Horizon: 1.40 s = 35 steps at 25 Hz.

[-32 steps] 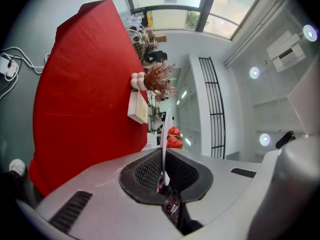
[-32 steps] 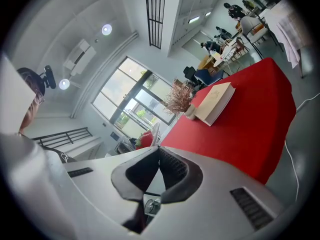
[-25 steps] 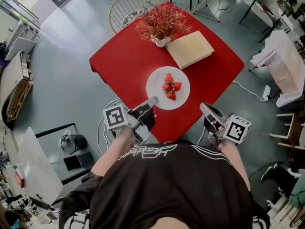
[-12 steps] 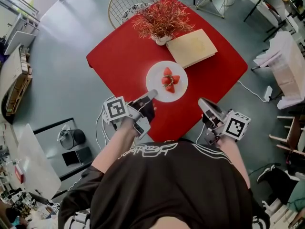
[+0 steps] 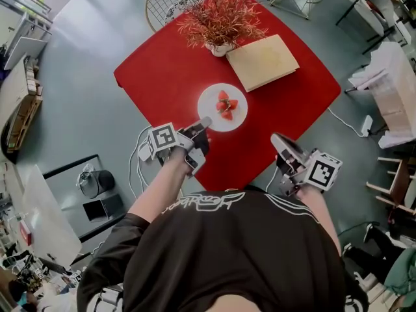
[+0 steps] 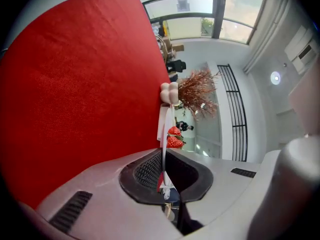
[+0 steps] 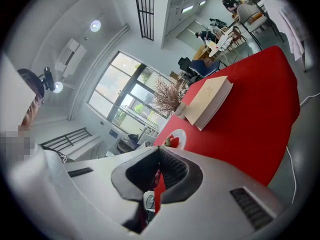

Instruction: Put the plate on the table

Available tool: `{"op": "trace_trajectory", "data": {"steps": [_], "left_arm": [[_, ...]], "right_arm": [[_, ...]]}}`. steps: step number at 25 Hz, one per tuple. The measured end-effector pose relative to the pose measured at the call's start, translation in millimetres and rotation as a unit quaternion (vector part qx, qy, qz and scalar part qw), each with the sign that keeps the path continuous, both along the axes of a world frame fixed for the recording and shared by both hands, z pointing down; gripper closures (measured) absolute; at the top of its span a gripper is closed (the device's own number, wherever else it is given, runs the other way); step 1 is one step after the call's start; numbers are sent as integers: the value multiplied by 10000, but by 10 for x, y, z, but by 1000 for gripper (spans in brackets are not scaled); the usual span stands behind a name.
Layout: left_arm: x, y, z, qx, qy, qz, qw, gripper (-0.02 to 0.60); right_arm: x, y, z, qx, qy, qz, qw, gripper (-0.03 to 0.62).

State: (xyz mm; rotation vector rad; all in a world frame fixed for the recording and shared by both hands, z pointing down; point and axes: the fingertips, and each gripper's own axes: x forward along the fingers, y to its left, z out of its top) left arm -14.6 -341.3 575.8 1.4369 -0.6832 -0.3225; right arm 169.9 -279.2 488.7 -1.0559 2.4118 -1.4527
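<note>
A: How far along is the person with the plate (image 5: 209,99)?

B: Close to the end, by the look of it. The plate, with strawberries (image 5: 225,105) on it, is over the red bench (image 5: 162,77). It is toward the near edge, in front of the book (image 5: 262,62) and the potted plant (image 5: 221,19) and apart from both.

A: Is it set down yet?

B: That cannot be told. The head view shows it well within the red cloth, but no view shows whether its underside touches. In the left gripper view the plate appears edge-on, a thin white line running away from the jaws.

A: So it is held?

B: Yes. The left tool (image 5: 203,123) is pinching the plate's near rim, its pads closed on the thin edge. The right tool (image 5: 279,140) has its jaws pressed together on nothing. It hangs off the bench's near corner, well apart from the plate.

A: What is left, then?

B: The carrying looks done; the release is not. If the plate is not yet resting, it would need to settle flat. After that the left tool's jaws would spread and the tool would draw back without dragging the rim.
</note>
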Motion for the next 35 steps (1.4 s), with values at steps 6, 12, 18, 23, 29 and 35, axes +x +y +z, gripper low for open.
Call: {"op": "trace_trajectory", "data": {"steps": [6,12,18,23,29,35], "left_arm": [[5,-80,231,-320,-214,-81,9992,565],[2,-107,348,-485,-416,-33,9980,564],[21,-117,388,-713,-322,-96,9969,563],[31,-109,435,-911,-280,-127,9954,564],[43,-99,487,-1134,-351,-185,9928,558],[44,-120,515,-1231,-296,-233,9917,558]], "right_arm": [[-6,-15,29,-61,-65,-17,10000,586],[-36,-11,38,-87,-170,-49,9998,586],[-50,6,54,-71,-214,-94,9997,586],[-48,-11,59,-80,-306,-38,9995,586],[-60,0,62,-85,-330,-75,9994,586],[-61,5,93,-102,-342,-73,9993,586]]}}
